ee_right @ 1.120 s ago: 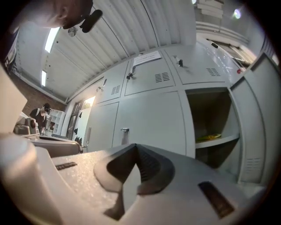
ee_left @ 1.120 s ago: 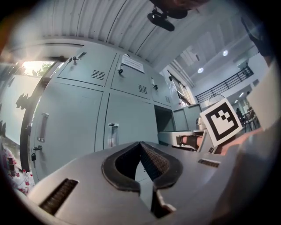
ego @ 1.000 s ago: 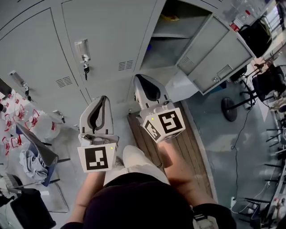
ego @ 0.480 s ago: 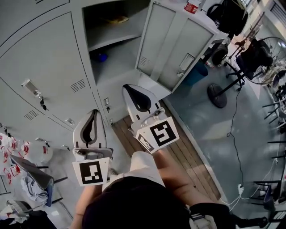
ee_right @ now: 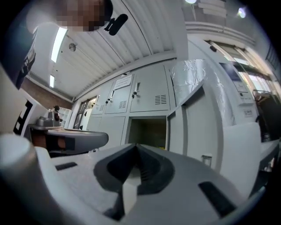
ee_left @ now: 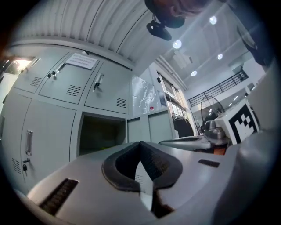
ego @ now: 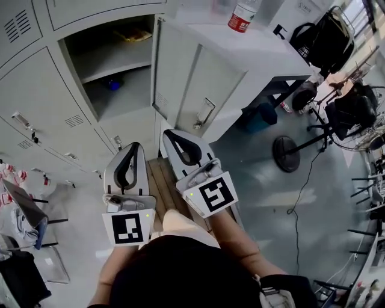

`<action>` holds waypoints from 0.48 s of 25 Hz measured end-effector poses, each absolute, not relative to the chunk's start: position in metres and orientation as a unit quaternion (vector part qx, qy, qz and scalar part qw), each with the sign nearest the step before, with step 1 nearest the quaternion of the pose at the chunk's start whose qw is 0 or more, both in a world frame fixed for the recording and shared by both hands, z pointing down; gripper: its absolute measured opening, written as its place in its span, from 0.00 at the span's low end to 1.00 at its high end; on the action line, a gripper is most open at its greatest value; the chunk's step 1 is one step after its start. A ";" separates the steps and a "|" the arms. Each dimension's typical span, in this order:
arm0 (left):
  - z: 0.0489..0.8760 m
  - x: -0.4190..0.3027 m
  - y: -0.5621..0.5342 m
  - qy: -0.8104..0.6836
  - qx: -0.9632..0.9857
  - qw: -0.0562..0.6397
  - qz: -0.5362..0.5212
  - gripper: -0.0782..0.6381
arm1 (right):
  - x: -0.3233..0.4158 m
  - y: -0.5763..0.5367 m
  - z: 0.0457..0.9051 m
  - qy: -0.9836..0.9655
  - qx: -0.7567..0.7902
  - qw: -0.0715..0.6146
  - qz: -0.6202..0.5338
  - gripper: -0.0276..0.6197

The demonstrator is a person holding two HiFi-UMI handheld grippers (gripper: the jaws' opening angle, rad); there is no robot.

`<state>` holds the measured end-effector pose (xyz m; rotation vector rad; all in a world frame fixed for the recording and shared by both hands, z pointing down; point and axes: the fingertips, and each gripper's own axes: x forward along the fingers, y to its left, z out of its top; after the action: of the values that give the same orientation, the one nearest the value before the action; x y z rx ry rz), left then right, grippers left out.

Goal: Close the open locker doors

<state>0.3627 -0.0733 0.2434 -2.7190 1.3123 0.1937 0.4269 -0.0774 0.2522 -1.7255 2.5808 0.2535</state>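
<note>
Head view alone shows a bottle [ego: 243,16] — near the open locker door [ego: 180,78].

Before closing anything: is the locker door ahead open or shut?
Open: the locker door stands swung outward, and the inside of the compartment shows.

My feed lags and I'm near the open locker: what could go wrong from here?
The open door stands beside a white table; reaching round it might knock the bottle over. With both the left gripper and right gripper shut, a push could slip off or slam it.
</note>
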 end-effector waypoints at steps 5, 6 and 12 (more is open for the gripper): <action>0.225 0.410 -0.060 0.431 -0.899 0.069 0.039 0.11 | 0.477 -0.066 0.235 0.831 -0.552 0.017 0.072 0.05; 0.225 0.415 -0.062 0.430 -0.900 0.062 0.038 0.11 | 0.485 -0.066 0.233 0.829 -0.555 0.016 0.074 0.04; 0.228 0.441 -0.074 0.423 -0.904 0.051 0.033 0.11 | 0.520 -0.069 0.235 0.822 -0.564 -0.004 0.081 0.05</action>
<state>0.4412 -0.0737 0.2281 -2.7507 1.2880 0.1006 0.5196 -0.0694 0.2347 -1.7755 2.5897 0.2549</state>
